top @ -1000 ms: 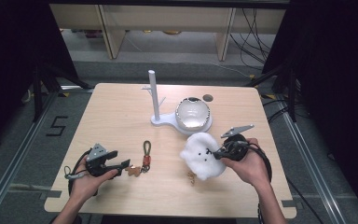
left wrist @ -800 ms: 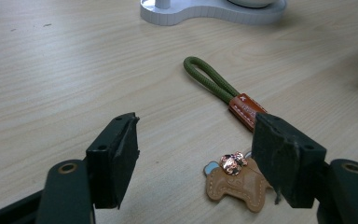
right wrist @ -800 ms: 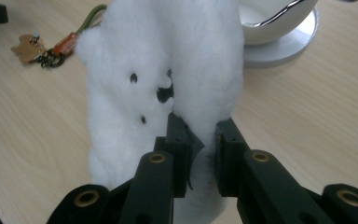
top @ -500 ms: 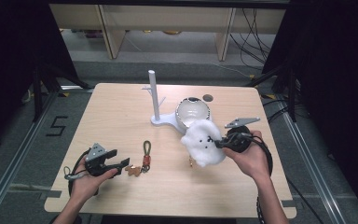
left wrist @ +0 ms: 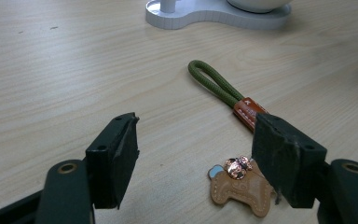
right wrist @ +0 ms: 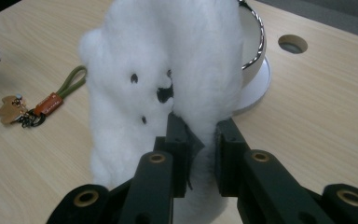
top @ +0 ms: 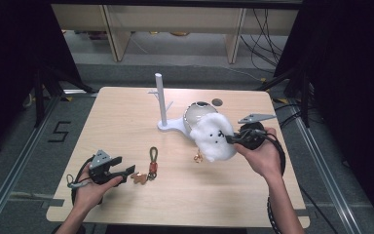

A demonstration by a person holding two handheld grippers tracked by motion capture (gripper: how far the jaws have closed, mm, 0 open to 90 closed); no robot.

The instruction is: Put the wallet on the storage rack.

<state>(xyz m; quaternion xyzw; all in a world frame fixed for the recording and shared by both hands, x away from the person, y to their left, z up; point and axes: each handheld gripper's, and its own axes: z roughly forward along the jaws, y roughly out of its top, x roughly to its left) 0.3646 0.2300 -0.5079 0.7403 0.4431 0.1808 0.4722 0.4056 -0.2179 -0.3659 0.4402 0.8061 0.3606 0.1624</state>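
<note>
My right gripper (right wrist: 200, 140) pinches the fluffy white plush keychain (top: 214, 136) tight and holds it up just in front of the white hanger stand (top: 161, 100). I think I am carrying it there, so next its loop must hook a peg. My left gripper (left wrist: 200, 158) rests wide open, with the green strap keychain (left wrist: 223, 93) lying just ahead of it.

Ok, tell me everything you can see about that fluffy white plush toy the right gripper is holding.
The fluffy white plush toy is a soft, cloud-like lump of long white fur with small black dots and a dark nose forming a face. A small gold-coloured clasp dangles under it. The right gripper pinches a fold of its fur between shut jaws and holds it above the light wooden table, face turned toward the person, just in front of the white stand with its upright post.
</note>
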